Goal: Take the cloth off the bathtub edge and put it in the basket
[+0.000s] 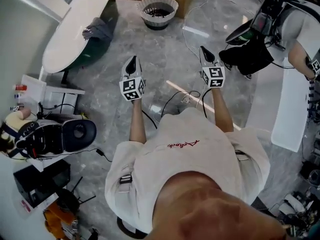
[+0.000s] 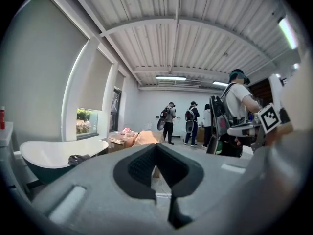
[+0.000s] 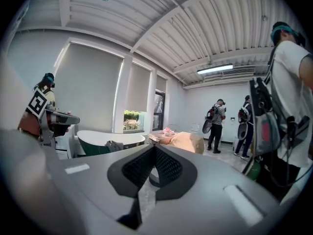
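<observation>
The approach to the cloth is judged to be the step in hand, since nothing has yet been taken: the left hand-held gripper [image 1: 132, 60] and the right hand-held gripper [image 1: 205, 51] are both held out level over the grey marbled stone floor [image 1: 165, 64], each with its jaws pressed together and nothing between them. The crumpled dark grey cloth [image 1: 98, 30] is draped over the far rim of the white oval bathtub with a dark green outer shell [image 1: 70, 40], well apart from both grippers and off to the left. The jaws of one gripper would best be opened before the rim is reached, and a raised fold at the top of the heap should be pinched rather than the flat part lying on the smooth, glossy rim, where the pads could slide. Being soft and limp, the cloth is expected to hang and trail, so it should be lifted clear of the tub before being carried across. The round pale basket with a ribbed, flared wall and dark inside [image 1: 173, 10] stands on the floor beyond the tub's end, near cardboard boxes, and its wide mouth should be met from above
</observation>
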A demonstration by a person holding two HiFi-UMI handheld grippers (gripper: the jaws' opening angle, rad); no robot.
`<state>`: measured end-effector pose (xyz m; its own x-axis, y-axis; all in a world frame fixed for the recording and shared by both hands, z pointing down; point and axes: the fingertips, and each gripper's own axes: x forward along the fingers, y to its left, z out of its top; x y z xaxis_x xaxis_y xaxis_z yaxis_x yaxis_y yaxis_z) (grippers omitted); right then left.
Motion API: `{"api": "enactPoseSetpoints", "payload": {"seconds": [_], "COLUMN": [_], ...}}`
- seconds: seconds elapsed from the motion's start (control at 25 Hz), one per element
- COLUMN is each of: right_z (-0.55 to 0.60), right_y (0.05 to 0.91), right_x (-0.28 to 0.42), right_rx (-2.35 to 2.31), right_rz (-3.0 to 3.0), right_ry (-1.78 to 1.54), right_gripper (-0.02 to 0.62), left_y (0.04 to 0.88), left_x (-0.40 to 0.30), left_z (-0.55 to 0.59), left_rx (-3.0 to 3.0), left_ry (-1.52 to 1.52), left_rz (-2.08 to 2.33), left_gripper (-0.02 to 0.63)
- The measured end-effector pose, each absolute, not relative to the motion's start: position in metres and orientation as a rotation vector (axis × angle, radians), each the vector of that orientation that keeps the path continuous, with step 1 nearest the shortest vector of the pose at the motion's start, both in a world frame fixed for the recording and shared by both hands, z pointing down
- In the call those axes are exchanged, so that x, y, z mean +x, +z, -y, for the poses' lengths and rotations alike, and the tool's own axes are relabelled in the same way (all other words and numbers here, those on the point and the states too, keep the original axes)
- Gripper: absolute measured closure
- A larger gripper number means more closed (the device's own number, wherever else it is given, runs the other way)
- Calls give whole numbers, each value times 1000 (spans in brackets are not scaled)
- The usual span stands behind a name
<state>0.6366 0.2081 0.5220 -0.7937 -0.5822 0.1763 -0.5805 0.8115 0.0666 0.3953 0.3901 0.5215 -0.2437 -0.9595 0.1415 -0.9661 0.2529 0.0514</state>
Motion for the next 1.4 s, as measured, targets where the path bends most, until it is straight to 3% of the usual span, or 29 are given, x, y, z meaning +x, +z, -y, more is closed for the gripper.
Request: {"api": "enactPoseSetpoints", "payload": {"seconds": [0.64, 1.4], "right_z": [-85, -17], "right_y": [516, 530], "right_x": [781, 832], "right_rx": [1262, 1328], "right_rz": [2724, 2666], "right_ry": [23, 47], "right_gripper": [589, 589], "left_y": [509, 518], "left_x": [510, 568], "left_z": [-207, -93], "left_rx": [2123, 2222], "left_ry": [128, 142], "left_rz": [2159, 2033], "left_gripper": [606, 606]}}
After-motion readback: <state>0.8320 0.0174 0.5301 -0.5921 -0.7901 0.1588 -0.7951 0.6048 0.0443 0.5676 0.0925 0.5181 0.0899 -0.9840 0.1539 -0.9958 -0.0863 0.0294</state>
